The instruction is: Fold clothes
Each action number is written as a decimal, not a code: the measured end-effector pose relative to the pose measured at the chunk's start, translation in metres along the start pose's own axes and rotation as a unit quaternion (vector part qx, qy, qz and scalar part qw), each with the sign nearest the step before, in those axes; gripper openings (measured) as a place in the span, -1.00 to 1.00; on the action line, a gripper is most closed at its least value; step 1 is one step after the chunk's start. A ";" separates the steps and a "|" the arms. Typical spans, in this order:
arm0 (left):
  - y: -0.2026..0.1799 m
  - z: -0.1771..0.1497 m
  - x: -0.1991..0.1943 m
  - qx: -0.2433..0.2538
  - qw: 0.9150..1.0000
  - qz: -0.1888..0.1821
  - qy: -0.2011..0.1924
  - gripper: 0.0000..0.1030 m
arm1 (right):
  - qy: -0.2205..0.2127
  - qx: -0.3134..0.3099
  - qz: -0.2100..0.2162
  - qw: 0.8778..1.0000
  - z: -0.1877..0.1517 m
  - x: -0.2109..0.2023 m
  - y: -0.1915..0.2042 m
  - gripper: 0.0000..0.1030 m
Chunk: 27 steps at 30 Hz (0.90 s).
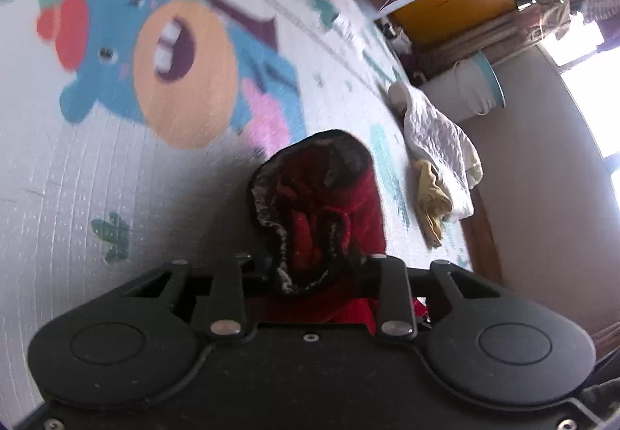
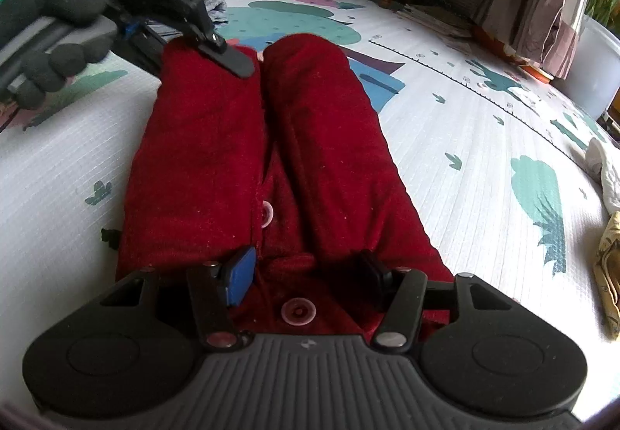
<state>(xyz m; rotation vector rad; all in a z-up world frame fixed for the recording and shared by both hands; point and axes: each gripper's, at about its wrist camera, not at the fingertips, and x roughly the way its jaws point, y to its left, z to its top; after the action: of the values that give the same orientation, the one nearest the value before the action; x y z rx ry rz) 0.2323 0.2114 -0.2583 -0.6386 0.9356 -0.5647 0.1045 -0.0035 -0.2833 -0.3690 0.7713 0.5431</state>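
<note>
A red garment (image 2: pixel 240 143) lies flat on a patterned play mat (image 2: pixel 484 143), both sleeves folded in along its middle, clear buttons showing between them. The right hand-held gripper (image 2: pixel 306 271) sits low over its near edge, fingers spread apart with cloth beneath them. At the far end a dark-gloved hand (image 2: pixel 46 42) tilts the left hand-held gripper (image 2: pixel 228 58) down onto one sleeve; its wrist view shows red cloth bunched between its fingers, grasped. A white and yellow cloth heap (image 1: pixel 441 159) lies near the mat's edge.

A cartoon-printed play mat (image 2: pixel 484 143) covers the floor beside a bright window (image 1: pixel 589 81).
</note>
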 end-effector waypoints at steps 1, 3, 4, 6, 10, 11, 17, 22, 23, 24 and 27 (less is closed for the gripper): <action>-0.015 -0.003 -0.004 0.021 1.000 0.013 -0.010 -0.43 | 0.000 0.000 -0.001 1.000 0.000 0.000 0.000 0.13; -0.055 -0.012 -0.009 0.091 0.995 0.032 -0.022 -0.44 | 0.000 0.002 -0.001 1.000 0.001 0.001 0.000 0.14; -0.073 -0.017 -0.011 0.124 0.991 0.034 -0.024 -0.44 | -0.001 0.003 -0.001 1.000 0.001 0.001 0.001 0.13; -0.112 -0.029 -0.011 0.193 0.980 0.040 -0.017 -0.44 | -0.002 0.006 -0.001 1.000 0.000 0.001 0.001 0.13; -0.164 -0.057 0.005 0.296 0.955 0.020 0.029 -0.44 | -0.007 0.013 0.005 1.000 -0.001 0.002 -0.003 0.14; -0.167 -0.062 0.007 0.300 0.953 0.012 0.034 -0.44 | -0.009 0.017 0.009 1.000 -0.002 0.002 -0.005 0.15; -0.157 -0.062 0.006 0.299 0.952 0.056 0.042 0.02 | -0.016 0.004 0.018 1.000 -0.004 0.003 -0.007 0.17; -0.102 -0.018 0.003 0.190 0.978 0.080 0.032 0.29 | -0.025 0.002 0.011 1.000 -0.006 0.003 -0.004 0.16; -0.090 -0.013 0.007 0.167 0.982 0.083 0.033 0.29 | -0.026 0.002 0.010 1.000 -0.006 0.004 -0.004 0.16; -0.078 -0.009 0.010 0.142 0.985 0.089 0.032 0.29 | -0.027 0.002 0.010 1.000 -0.006 0.004 -0.004 0.17; -0.062 -0.003 0.015 0.065 0.995 0.080 0.017 0.29 | -0.027 0.001 0.011 1.000 -0.005 0.005 -0.004 0.16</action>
<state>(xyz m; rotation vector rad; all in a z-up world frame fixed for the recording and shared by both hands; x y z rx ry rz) 0.2265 0.1574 -0.2239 -0.4344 0.9635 -0.4891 0.1072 -0.0079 -0.2901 -0.3434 0.7247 0.5707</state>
